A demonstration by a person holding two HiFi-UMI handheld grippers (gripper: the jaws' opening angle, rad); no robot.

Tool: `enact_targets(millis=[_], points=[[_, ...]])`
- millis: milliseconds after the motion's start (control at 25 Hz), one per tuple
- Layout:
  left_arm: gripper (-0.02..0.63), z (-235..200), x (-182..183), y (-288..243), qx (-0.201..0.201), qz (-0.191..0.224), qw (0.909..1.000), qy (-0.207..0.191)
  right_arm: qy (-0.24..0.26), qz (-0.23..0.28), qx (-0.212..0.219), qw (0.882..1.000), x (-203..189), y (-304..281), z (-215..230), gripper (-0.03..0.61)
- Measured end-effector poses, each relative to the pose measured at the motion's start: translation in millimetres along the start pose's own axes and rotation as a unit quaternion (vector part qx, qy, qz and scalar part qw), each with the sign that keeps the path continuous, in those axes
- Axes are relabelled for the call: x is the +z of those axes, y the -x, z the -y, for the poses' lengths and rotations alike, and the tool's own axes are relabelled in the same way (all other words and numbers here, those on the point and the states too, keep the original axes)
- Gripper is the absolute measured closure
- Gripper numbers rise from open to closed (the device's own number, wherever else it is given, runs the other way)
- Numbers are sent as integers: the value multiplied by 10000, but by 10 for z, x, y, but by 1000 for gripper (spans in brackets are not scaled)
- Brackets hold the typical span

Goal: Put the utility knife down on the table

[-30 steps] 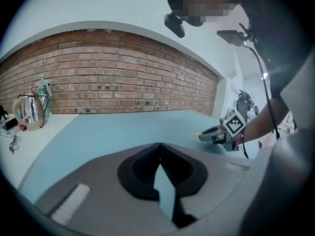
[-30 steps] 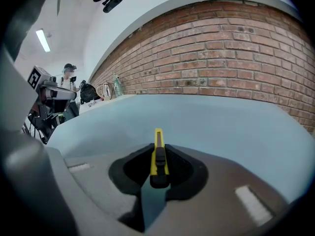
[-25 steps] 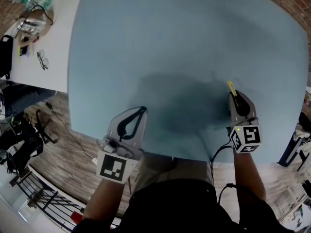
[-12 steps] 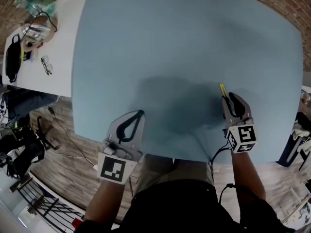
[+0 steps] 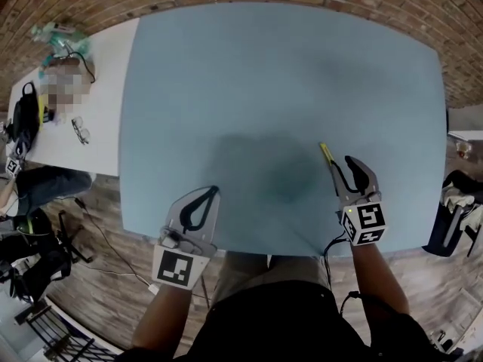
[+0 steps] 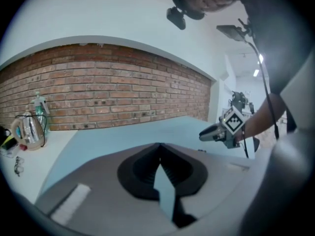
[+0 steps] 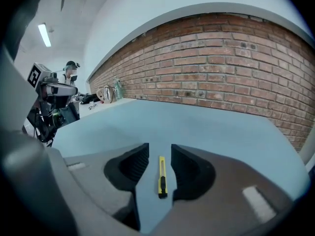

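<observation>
The yellow utility knife (image 5: 326, 154) lies flat on the blue table (image 5: 287, 74), just ahead of my right gripper (image 5: 339, 164). In the right gripper view the utility knife (image 7: 161, 177) rests on the table below the gap between the two black pads. Neither pad touches it, and the right gripper's (image 7: 160, 150) jaws are opening with nothing pressed between them. My left gripper (image 5: 214, 191) hovers over the table's near edge at the left. In the left gripper view the left gripper (image 6: 158, 146) is shut, its tips meeting on nothing.
A white side table (image 5: 98, 96) at the left carries bottles (image 5: 56, 35), glasses (image 5: 79, 130) and a black bag (image 5: 24, 119). A brick wall (image 7: 221, 68) runs behind the blue table. A dark chair (image 5: 453, 217) stands at the right. Cables lie on the wooden floor.
The right jaws opened and let go of the knife, which now lies on the table in front of them. Both grippers rose a little and the head view tilted further forward.
</observation>
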State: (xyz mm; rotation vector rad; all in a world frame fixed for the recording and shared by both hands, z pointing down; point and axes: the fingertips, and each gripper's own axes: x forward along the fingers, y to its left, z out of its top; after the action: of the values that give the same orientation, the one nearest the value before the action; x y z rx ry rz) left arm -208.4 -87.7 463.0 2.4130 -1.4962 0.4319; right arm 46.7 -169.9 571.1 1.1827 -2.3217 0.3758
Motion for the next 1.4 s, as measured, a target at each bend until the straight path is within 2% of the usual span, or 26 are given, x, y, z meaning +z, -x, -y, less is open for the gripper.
enact_targets(millis=[280, 640, 1000, 1200, 1400], points=[[611, 33, 245, 40, -131, 309, 9993, -139, -60, 177, -197, 9996, 159, 203, 0, 434], [611, 176, 627, 71, -434, 751, 9951, -480, 100, 564, -684, 9960, 526, 586, 189, 434], [611, 141, 889, 95, -484, 1070, 9901, -772, 251, 1116, -926, 9891, 866, 953, 201, 434], [611, 3, 1053, 144, -347, 1233, 9878, -883, 412, 1510, -1125, 9812, 1105, 1146, 193, 434], [611, -98, 1106, 240, -295, 1158, 9847, -1269, 352, 1723, -1190, 9772, 1253, 1356, 160, 434]])
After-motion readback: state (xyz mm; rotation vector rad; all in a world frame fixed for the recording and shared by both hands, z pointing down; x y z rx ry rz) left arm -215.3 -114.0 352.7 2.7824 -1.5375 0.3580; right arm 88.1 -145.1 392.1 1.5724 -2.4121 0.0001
